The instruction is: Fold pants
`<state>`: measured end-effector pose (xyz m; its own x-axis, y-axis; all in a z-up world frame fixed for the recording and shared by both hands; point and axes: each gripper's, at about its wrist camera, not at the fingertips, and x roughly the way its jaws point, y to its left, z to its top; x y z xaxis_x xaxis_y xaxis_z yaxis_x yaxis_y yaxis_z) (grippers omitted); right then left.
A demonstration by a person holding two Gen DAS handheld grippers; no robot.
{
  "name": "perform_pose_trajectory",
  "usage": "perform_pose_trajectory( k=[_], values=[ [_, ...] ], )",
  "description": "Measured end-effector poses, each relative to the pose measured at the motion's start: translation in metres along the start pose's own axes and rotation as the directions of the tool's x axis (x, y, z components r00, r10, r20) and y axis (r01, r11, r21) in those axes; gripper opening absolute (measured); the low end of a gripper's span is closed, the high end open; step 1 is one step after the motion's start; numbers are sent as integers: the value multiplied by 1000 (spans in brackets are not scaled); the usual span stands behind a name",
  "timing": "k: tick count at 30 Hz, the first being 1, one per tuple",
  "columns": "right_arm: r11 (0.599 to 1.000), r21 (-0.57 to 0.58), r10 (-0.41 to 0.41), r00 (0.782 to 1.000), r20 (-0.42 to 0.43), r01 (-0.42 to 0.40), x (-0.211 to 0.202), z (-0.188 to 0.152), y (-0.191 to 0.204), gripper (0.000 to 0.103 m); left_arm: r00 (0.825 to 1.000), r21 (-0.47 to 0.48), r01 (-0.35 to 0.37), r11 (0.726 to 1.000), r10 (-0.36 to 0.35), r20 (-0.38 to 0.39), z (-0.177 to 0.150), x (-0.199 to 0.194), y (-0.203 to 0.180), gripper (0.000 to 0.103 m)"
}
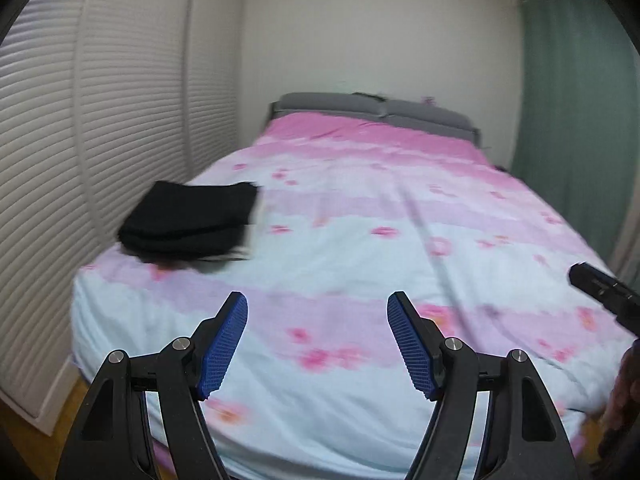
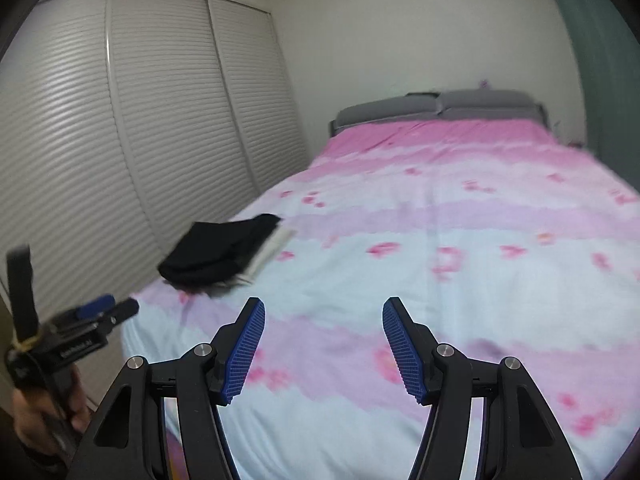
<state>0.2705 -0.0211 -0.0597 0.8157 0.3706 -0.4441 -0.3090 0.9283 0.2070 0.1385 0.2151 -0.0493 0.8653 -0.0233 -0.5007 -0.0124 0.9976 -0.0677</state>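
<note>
A bed [image 1: 360, 208] with a pink, lilac and pale blue flowered cover fills the room, grey pillows [image 1: 376, 110] at its far end. White slatted wardrobe doors [image 2: 120, 120] run along its left. A green curtain [image 1: 576, 100] hangs right, against a plain white wall [image 1: 380, 32]. Wooden floor [image 1: 36, 436] shows below.

Lighting is soft, even and moderately dim. Motion blur smears the bed cover [image 1: 360, 220] pattern in both views. Fisheye distortion bends edges; corners vignette black.
</note>
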Motion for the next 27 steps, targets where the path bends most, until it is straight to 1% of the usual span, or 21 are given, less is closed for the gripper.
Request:
perform_pose_trajectory(
  k=[2, 5, 8, 10, 11, 12, 13, 14, 18, 20, 22, 25, 27],
  values=[
    [999, -3, -42, 999, 6, 42, -36, -8, -14, 62, 999, 13, 32, 999, -32, 7, -4, -16, -27, 72],
    [996, 5, -88, 996, 18, 88, -85, -20, -35, 62, 996, 14, 87, 996, -87, -16, -16, -32, -65, 72],
    [988, -10, -155, 987, 34, 155, -120, -32, -50, 62, 995, 34, 95, 995, -94, -31, -27, -41, -92, 72],
    [977, -17, -210, 977, 44, 211, -138, -42, -60, 65, 996, 32, 88, 996, -87, -37, -33, -43, -100, 77],
    [970, -17, -240, 970, 44, 241, -145, -46, -65, 71, 997, 26, 71, 997, -70, -32, -36, -47, -103, 79],
    [965, -14, -263, 964, 45, 264, -151, -50, -69, 74, 998, 26, 55, 998, -54, -22, -38, -51, -106, 86],
    [957, -9, -290, 956, 47, 291, -158, -54, -75, 75, 999, 32, 43, 999, -43, -15, -40, -54, -109, 92],
    [948, -1, -319, 947, 47, 319, -164, -58, -80, 75, 999, 41, 33, 999, -33, -10, -42, -57, -112, 92],
    [934, 18, -359, 933, 39, 358, -182, -67, -96, 75, 1000, 51, 17, 999, -17, -8, -47, -60, -114, 93],
    [928, 19, -372, 927, 35, 372, -189, -70, -100, 75, 1000, 47, 7, 999, -7, 0, -48, -63, -114, 95],
    [923, 24, -384, 923, 36, 383, -191, -71, -101, 75, 1000, 57, 1, 998, -2, 13, -48, -66, -115, 100],
    [916, 26, -400, 915, 47, 400, -192, -72, -100, 81, 1000, 79, -14, 997, 11, 28, -49, -69, -119, 102],
    [908, 17, -418, 906, 67, 418, -195, -72, -97, 82, 1000, 80, 4, 997, -5, 14, -51, -67, -121, 102]
  ],
)
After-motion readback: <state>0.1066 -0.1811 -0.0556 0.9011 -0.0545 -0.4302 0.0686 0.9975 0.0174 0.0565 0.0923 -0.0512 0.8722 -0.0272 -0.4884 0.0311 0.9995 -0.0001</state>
